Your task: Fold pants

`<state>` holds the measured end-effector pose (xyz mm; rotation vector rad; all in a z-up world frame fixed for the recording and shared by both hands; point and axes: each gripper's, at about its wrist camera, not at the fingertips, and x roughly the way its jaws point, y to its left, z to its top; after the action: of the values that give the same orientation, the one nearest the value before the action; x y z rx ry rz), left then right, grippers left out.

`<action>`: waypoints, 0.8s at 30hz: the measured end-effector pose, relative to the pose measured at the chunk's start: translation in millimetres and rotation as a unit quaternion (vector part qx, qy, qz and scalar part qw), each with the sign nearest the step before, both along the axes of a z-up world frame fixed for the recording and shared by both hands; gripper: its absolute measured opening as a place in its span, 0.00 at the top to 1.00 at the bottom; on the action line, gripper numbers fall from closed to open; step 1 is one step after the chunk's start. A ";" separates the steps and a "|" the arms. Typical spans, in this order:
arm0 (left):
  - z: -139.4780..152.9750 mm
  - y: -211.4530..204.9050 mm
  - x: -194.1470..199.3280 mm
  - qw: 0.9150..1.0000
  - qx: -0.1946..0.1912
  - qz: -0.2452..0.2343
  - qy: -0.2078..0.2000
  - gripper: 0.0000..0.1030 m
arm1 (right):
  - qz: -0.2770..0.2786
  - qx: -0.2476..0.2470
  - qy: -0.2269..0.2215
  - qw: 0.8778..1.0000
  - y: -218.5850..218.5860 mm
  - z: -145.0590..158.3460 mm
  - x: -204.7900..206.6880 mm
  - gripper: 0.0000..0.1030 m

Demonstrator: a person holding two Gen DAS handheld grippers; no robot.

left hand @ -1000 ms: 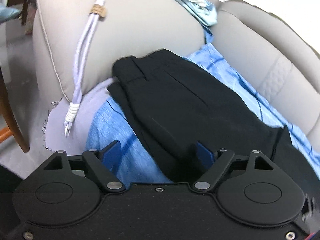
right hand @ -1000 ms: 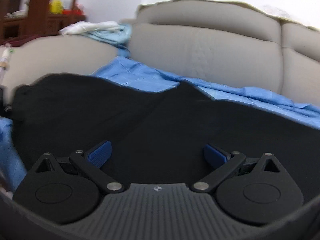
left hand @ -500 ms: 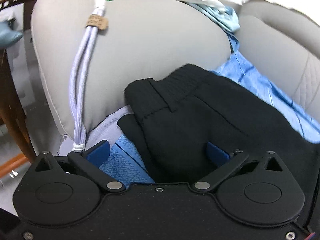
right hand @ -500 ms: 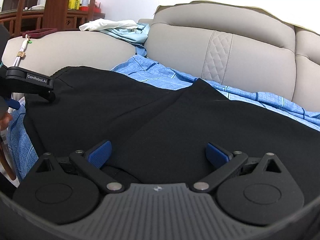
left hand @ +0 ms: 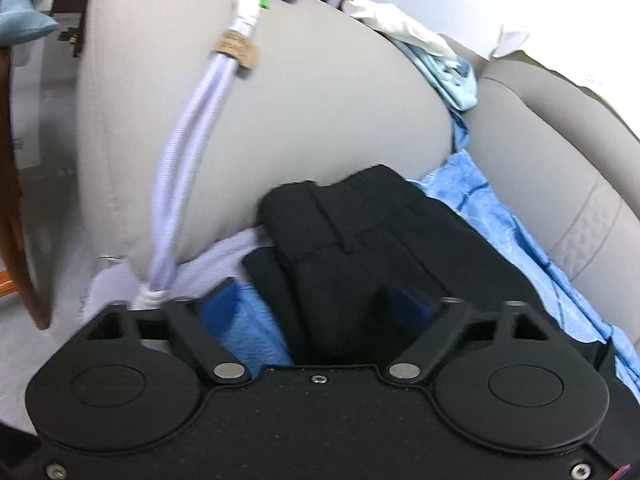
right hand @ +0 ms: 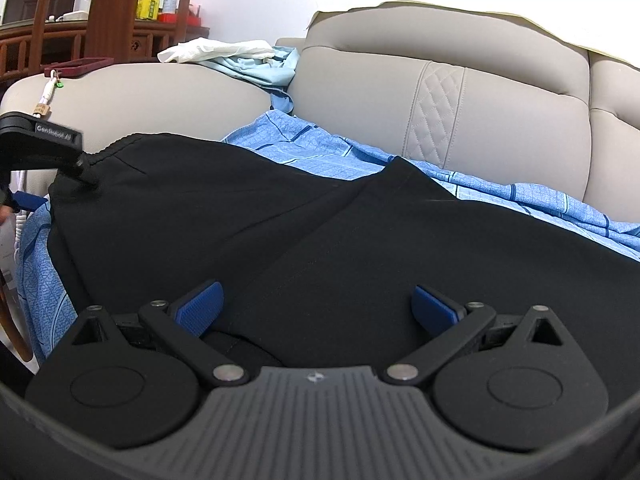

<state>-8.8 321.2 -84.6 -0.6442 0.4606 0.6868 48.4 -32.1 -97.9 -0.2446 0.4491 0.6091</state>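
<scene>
Pants (left hand: 372,256) released; left tool (left hand: 316,304) closing.

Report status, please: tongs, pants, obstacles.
Left tongs closing, pants' waistband edge between pads, ungripped. Right tongs open over pants. Pants flat on blue sheet. Cord hangs near left tongs.
</scene>
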 end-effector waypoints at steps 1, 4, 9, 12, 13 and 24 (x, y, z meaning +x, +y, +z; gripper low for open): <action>-0.6 0.2 7.0 1.000 0.002 -0.005 0.004 0.01 | 0.000 0.000 0.000 1.000 0.0 0.2 0.0 0.00; -2.3 -6.8 24.2 0.998 0.049 0.009 0.042 0.19 | 0.001 -0.003 0.007 1.000 -1.7 4.1 0.1 0.00; 7.4 -16.0 14.5 0.997 0.066 0.042 0.026 0.87 | -0.016 0.051 0.046 0.998 -44.0 26.5 -0.3 0.00; 26.5 -21.8 13.7 0.998 0.055 0.039 0.016 0.90 | -0.059 0.076 0.057 0.994 -86.3 40.0 6.3 0.00; 35.3 -27.6 16.2 0.998 0.059 0.031 0.011 0.90 | -0.077 0.084 0.062 0.992 -101.6 43.6 9.9 0.00; 88.6 -145.2 68.6 0.986 0.127 -0.097 -0.043 0.89 | -0.157 0.160 0.075 0.972 -223.8 64.7 8.5 0.00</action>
<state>59.8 176.0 4.1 -0.3808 0.3440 0.5204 56.9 -255.9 -33.2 0.1805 0.5144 0.3817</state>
